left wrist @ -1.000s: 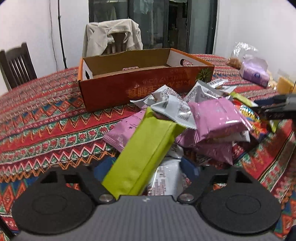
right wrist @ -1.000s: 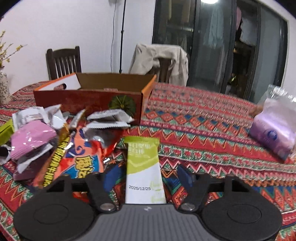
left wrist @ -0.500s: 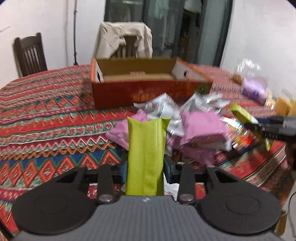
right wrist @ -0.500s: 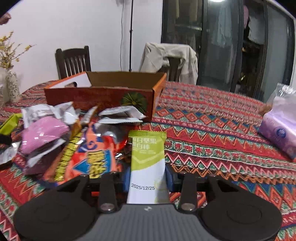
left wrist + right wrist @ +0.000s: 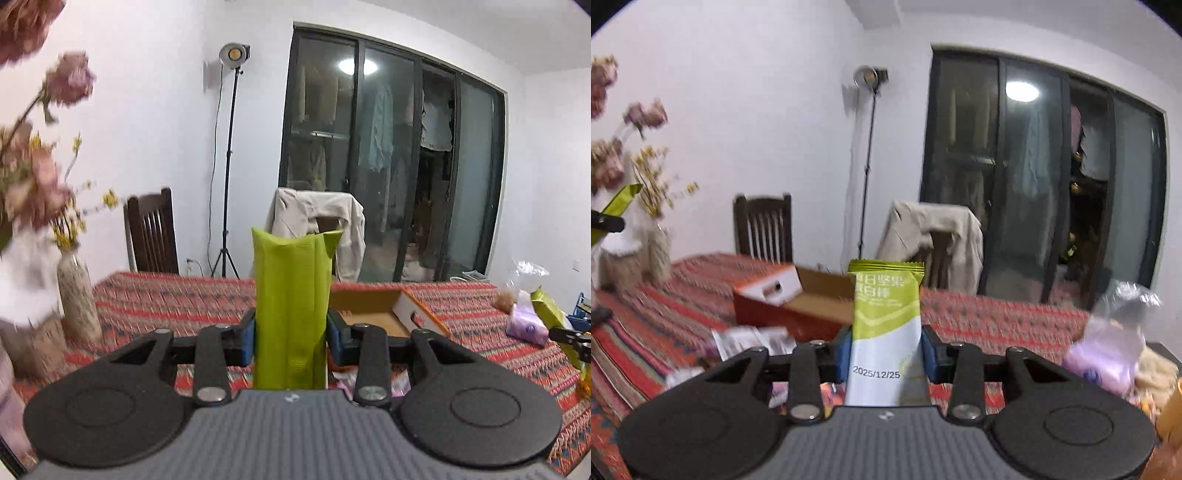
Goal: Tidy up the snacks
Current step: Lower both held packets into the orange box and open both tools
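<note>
My left gripper (image 5: 291,339) is shut on a plain lime-green snack bar (image 5: 291,302) and holds it upright, lifted above the table. My right gripper (image 5: 886,354) is shut on a green-and-white snack bar (image 5: 886,325) printed 2025/12/25, also lifted. The open orange cardboard box (image 5: 384,314) lies ahead on the patterned tablecloth; it also shows in the right wrist view (image 5: 798,302). A few loose snack packets (image 5: 753,339) lie before the box. The right gripper with its bar shows at the far right of the left wrist view (image 5: 570,334).
A vase of dried flowers (image 5: 75,295) stands at the table's left. A purple tissue pack (image 5: 1104,354) and clear bags lie at the right. A chair draped with a beige jacket (image 5: 321,229) and a dark wooden chair (image 5: 151,232) stand behind the table.
Both grippers have risen and tilted up with their bars; the snack pile has dropped out of the left view. The box now sits lower and farther in both views.
</note>
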Demonstrator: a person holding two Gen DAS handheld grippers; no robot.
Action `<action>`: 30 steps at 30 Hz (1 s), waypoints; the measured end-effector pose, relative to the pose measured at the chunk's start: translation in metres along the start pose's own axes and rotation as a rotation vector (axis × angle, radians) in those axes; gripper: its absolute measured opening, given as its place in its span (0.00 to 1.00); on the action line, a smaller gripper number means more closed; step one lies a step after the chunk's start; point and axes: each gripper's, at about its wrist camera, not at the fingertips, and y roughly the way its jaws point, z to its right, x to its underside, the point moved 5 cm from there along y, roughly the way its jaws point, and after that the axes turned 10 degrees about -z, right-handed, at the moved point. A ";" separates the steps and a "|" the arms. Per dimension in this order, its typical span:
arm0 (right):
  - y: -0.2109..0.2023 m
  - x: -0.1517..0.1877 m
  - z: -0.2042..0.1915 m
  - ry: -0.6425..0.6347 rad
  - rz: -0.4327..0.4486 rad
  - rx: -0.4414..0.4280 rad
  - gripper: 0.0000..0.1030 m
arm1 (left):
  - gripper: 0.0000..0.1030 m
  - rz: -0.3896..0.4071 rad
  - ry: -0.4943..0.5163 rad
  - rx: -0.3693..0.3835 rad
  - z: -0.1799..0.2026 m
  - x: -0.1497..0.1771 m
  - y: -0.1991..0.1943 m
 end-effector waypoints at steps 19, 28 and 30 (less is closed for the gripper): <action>0.217 -0.151 0.021 0.061 -0.219 -0.088 0.37 | 0.36 -0.302 -0.011 0.026 0.034 -0.088 0.275; 0.383 -0.111 0.016 0.053 -0.488 0.066 0.37 | 0.37 -0.496 0.037 -0.036 0.033 -0.055 0.415; 0.405 -0.106 0.015 0.024 -0.526 0.105 0.37 | 0.38 -0.518 0.035 -0.060 0.028 -0.048 0.435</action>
